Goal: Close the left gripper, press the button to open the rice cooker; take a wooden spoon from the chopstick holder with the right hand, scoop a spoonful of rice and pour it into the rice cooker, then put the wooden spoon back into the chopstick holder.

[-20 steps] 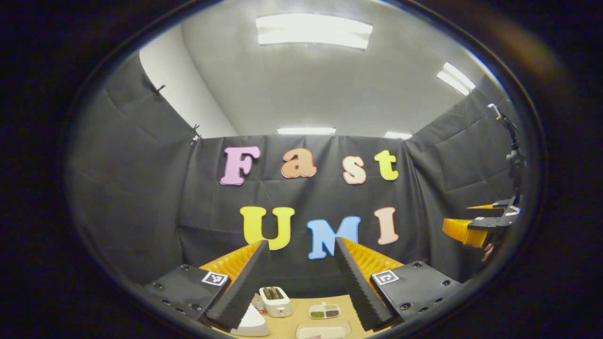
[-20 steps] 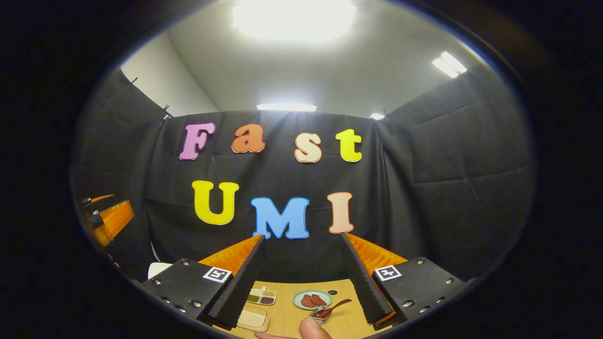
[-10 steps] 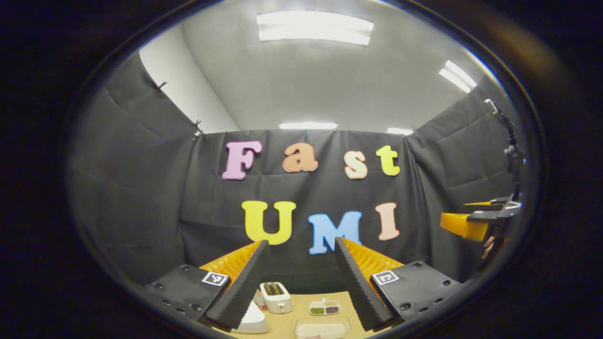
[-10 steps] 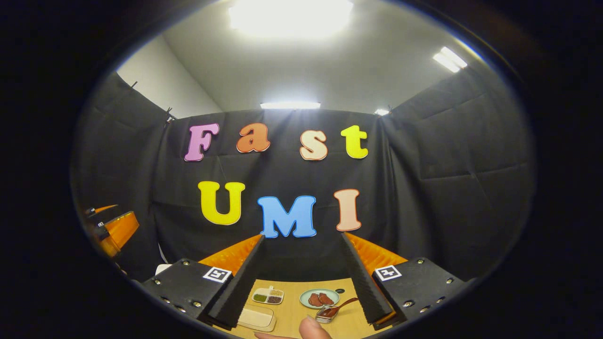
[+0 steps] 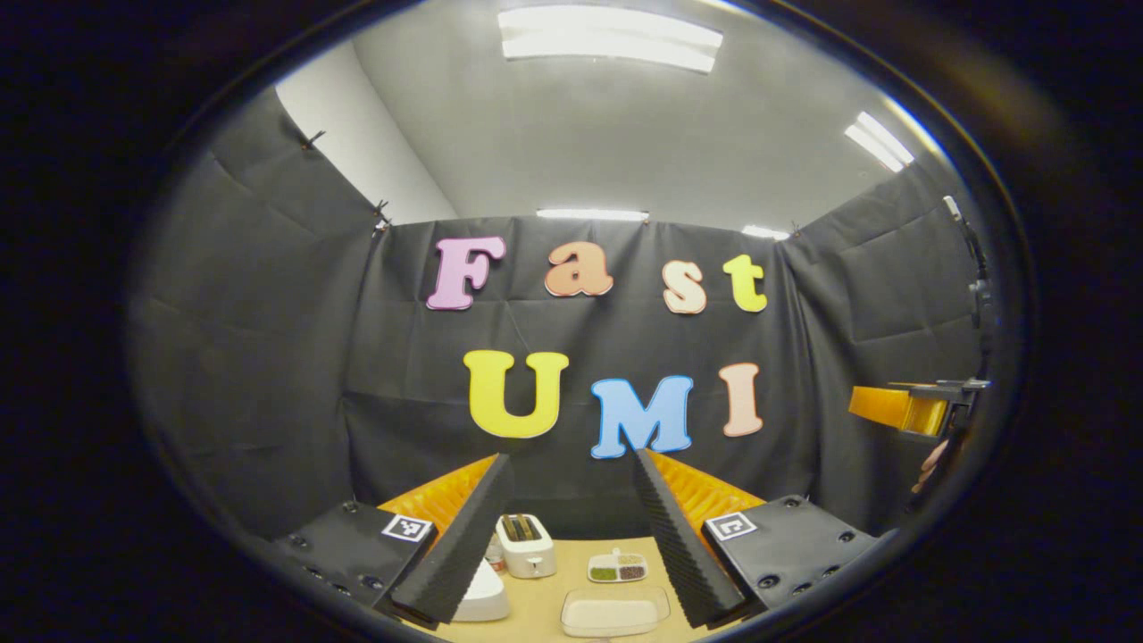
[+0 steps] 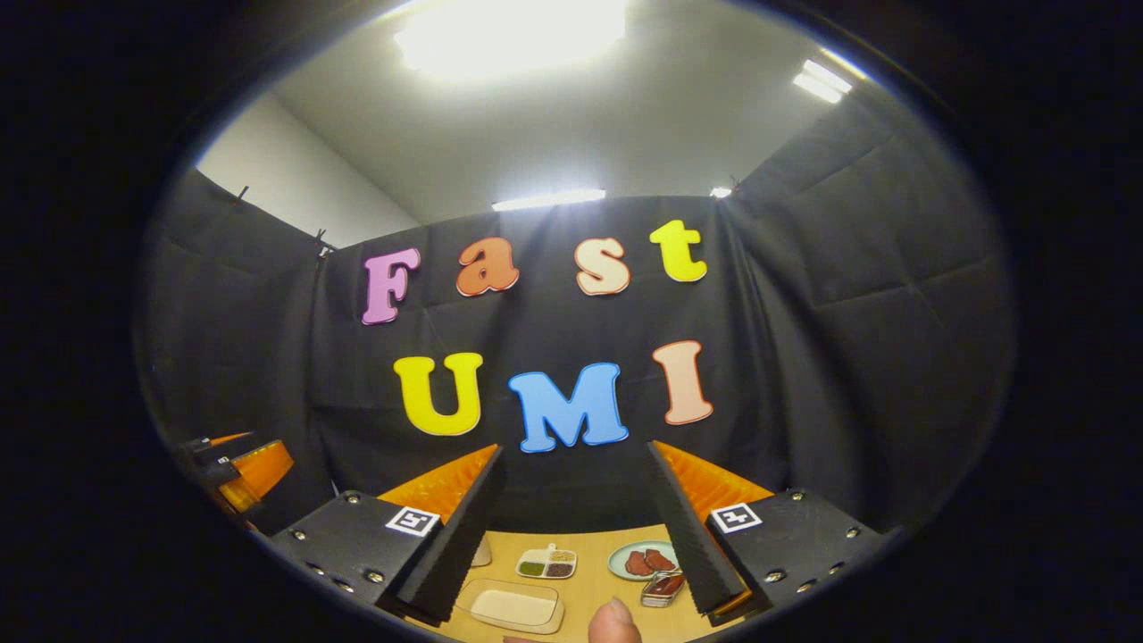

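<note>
Both grippers, left (image 5: 571,464) and right (image 6: 576,455), gape with nothing between their fingers. Between the left's fingers lie a rice tray (image 5: 614,613), then a toaster (image 5: 526,544). The white cooker (image 5: 482,594) sits by its left finger.

This is a staged recording booth set up as a mock kitchen, inside a plain room. Black cloth walls (image 5: 268,357), clipped at the upper left, close off three sides. Above them show a bare white ceiling (image 5: 625,143) and strip lights (image 5: 610,34). At the bottom, a wooden table (image 6: 589,594) carries kitchen props: a toaster (image 5: 527,545), a divided dish (image 6: 546,563), a plate (image 6: 645,561).
</note>
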Tool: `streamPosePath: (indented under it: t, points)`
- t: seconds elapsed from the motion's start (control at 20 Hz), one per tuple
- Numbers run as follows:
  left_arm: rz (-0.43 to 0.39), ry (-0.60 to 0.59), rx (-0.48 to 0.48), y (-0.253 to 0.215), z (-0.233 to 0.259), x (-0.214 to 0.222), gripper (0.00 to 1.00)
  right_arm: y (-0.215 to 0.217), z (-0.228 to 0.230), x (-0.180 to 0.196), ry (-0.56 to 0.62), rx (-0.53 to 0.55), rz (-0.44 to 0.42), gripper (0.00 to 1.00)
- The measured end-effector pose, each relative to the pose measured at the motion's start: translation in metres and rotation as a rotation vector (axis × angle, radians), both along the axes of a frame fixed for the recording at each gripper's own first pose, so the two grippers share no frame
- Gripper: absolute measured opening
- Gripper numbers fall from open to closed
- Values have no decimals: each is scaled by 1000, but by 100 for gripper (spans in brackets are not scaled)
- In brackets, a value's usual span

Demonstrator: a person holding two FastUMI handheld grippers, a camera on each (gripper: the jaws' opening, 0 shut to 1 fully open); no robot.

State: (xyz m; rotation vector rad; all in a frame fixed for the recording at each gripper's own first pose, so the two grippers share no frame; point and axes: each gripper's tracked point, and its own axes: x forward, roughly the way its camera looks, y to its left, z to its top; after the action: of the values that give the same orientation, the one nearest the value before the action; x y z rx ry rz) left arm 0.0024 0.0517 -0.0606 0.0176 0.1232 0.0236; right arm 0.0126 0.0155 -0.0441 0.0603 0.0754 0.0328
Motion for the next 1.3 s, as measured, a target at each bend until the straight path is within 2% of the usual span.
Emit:
streamPosePath:
  t: [0.15, 0.25, 0.3, 0.4, 0.65, 0.7, 0.75, 0.8, 1.05, 1.15, 1.3]
  points:
    - [-5, 45, -31, -1, -20, -1, 93, -6, -22, -5, 57, -102, -17, 95]
    - [20, 66, -24, 1, -29, 2, 93, 3, -26, -1, 57, -105, 30, 95]
    - [37, 80, -16, 2, -32, 5, 98, 6, -26, 3, 48, -109, 53, 95]
    - [70, 107, -10, -5, -37, 7, 93, 4, -28, 13, 37, -140, 88, 95]
    - [115, 128, 65, -34, -40, 20, 95, -7, -29, 29, -36, -185, 160, 95]
    - [132, 131, 71, -38, -40, 23, 92, -11, -31, 34, -46, -200, 169, 95]
    - [150, 134, 77, -42, -41, 25, 95, -15, -36, 37, -50, -208, 178, 95]
    - [172, 133, 90, -43, -40, 27, 92, -16, -41, 40, -56, -204, 195, 95]
    - [247, 119, 150, -35, -41, 28, 94, -14, -57, 46, -31, -157, 249, 95]
    - [282, 152, 140, -20, -60, 29, 91, -21, -54, 49, -42, -173, 227, 95]
    - [366, 181, 147, 21, -85, 32, 74, -7, -59, 49, -41, -150, 258, 95]
